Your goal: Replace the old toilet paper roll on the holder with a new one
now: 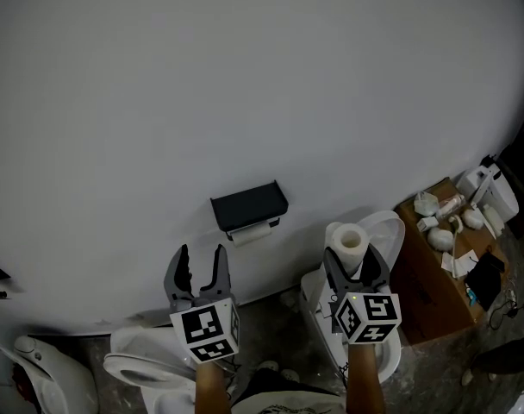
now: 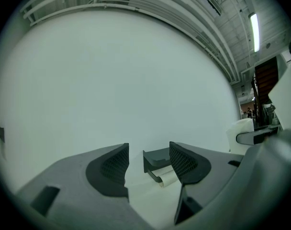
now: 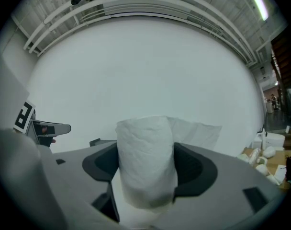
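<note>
Low on the left, the left gripper (image 1: 201, 253) points level at the wall (image 1: 245, 76) with its jaws spread and nothing between them. It is probably kept free to lift off the old roll. Just past it, near the wall's lower edge, is the black holder (image 1: 249, 203). A short tail of old paper (image 1: 252, 231) hangs under its cover, and how much of that roll remains cannot be told. To the right, the right gripper (image 1: 352, 264) is clamped on the new roll (image 1: 346, 241). It holds the roll upright by its sides, so the core is likely kept open for sliding onto the holder. This roll is beside the holder and well apart from it, so the swap looks not yet begun. Below it a white toilet (image 1: 384, 231) stands against the foot of the wall on a rough grey floor (image 1: 279, 317). At the floor's right edge, a cardboard box (image 1: 426, 291) carries small white items.
</note>
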Demonstrator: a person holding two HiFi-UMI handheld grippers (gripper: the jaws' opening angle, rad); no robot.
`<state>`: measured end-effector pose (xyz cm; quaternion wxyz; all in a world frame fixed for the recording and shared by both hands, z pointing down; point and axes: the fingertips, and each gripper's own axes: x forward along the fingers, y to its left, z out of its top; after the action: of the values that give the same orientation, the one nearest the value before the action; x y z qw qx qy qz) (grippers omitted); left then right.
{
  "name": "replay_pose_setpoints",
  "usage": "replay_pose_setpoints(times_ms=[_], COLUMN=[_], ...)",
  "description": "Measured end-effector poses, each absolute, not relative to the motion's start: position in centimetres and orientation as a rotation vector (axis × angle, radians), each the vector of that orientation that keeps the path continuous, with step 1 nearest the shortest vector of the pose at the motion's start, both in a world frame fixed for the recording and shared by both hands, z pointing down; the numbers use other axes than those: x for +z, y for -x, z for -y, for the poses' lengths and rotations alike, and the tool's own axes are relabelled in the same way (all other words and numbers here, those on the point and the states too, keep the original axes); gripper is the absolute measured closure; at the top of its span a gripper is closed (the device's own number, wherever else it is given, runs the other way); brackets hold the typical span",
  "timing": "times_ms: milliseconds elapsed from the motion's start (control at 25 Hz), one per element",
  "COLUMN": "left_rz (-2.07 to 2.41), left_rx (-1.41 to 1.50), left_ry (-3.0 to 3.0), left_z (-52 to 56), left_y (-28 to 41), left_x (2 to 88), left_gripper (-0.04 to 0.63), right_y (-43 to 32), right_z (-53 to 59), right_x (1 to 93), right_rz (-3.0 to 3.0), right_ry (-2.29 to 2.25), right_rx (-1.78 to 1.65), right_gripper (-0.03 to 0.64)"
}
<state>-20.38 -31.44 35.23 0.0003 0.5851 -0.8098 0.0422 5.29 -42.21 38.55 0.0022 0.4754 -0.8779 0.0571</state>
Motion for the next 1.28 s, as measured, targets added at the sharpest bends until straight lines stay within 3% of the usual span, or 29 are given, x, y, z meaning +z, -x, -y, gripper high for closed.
replay_pose_setpoints(times_ms=[240,520,800,1280], left_rz=[2.548,2.535,2.375,2.173], left_rx=[0.442,1.273,1.741,1.966], left_ry=[-1.903,-1.886,-1.798,-1.867], left_z=[32.7,34.9,36.1,39.3], left_y=[20.2,19.8,20.3,18.1], left_x=[36.2,39.5,43.7,48.7], left_gripper=[0.348,0.344,0.337,0.334], right_y=[-4.6,-3.8,-3.9,-4.9], right_z=[42.6,43.1,43.2,43.8], right_x=[38.9,39.2,39.7,40.3], right_rz=[2.742,2.74,2.728,2.701], right_ry=[-1.493,-1.483,-1.49,-1.537], right_rx=[0.183,0.192,0.205,0.223], right_gripper=[0.288,0.288,0.288,0.288])
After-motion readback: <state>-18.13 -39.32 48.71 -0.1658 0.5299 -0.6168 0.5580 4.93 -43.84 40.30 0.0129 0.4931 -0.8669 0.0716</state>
